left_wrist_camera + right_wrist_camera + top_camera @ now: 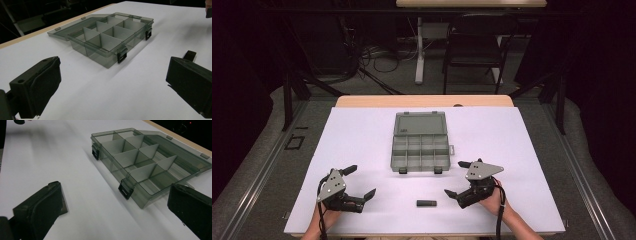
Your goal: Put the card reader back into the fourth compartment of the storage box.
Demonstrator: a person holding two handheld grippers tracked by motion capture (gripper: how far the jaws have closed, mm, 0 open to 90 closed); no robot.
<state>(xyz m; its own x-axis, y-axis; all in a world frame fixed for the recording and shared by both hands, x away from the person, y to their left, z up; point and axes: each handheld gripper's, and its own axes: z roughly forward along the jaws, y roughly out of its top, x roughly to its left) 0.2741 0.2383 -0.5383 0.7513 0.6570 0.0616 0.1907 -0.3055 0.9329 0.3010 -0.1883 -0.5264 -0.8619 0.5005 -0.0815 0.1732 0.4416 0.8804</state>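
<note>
A smoky clear compartment box lies open mid-table, its lid folded flat toward the far side and its cells showing nothing inside. A small black oblong piece rests near the front edge, between the two hands. My left gripper stands open at the front left, holding nothing. My right gripper stands open at the front right, also holding nothing. In the left gripper view the box lies ahead of the wide jaws, and the black piece peeks from behind one jaw. The right gripper view faces the box and its two black latches.
The white tabletop has a wooden strip along its far edge. Beyond it stand a dark chair, a white table leg and floor cables. Bare white surface surrounds the box on both sides.
</note>
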